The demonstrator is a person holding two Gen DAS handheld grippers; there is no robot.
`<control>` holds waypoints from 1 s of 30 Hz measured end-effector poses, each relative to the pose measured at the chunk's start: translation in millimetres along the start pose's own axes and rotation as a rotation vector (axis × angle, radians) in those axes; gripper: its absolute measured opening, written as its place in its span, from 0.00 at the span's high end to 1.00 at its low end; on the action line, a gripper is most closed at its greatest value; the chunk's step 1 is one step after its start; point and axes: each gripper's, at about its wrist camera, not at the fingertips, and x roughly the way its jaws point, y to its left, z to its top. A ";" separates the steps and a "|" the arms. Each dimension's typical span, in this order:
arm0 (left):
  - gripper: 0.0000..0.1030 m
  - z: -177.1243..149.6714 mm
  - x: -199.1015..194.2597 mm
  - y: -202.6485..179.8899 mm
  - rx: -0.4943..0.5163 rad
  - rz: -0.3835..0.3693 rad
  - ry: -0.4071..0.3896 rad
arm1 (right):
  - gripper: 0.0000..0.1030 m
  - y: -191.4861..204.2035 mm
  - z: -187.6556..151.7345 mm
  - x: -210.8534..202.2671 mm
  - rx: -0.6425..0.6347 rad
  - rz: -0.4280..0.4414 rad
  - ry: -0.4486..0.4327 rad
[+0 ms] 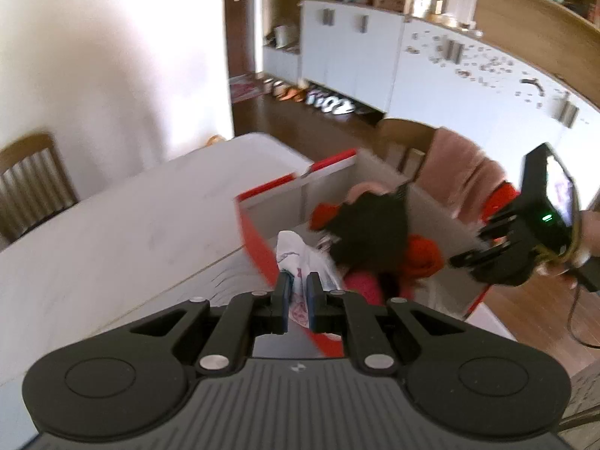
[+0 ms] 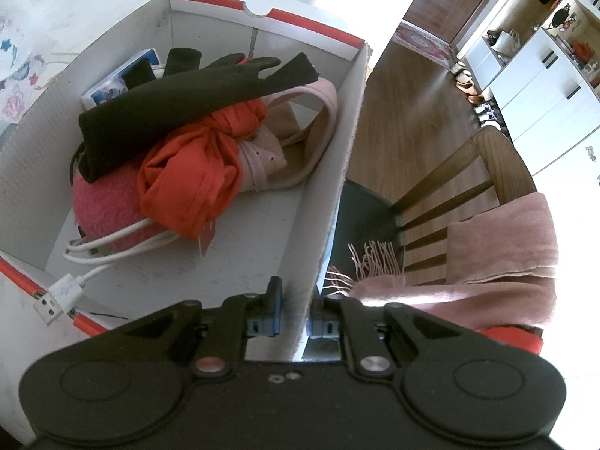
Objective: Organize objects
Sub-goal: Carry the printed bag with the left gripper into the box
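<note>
A white cardboard box with red rims stands on the white table. It holds a black glove, an orange cloth, a pink fuzzy item, a pink strap piece and a white USB cable. My right gripper is shut on the box's right wall; it also shows in the left wrist view. My left gripper is shut on a white printed cloth at the box's red near rim.
A wooden chair with a pink scarf draped over it stands right beside the box. Another chair is at the table's far left. White cabinets and shoes line the far wall.
</note>
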 end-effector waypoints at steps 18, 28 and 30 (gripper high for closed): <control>0.92 41.8 43.1 -71.5 0.114 -0.146 -0.018 | 0.90 0.2 -0.6 1.2 0.000 0.003 0.000; 0.92 47.6 93.6 -97.6 0.158 -0.141 0.034 | 0.90 0.6 -1.4 2.3 0.001 0.008 0.001; 0.92 46.9 104.1 -99.7 0.161 -0.132 0.053 | 0.90 0.0 -1.9 2.4 0.003 0.009 0.001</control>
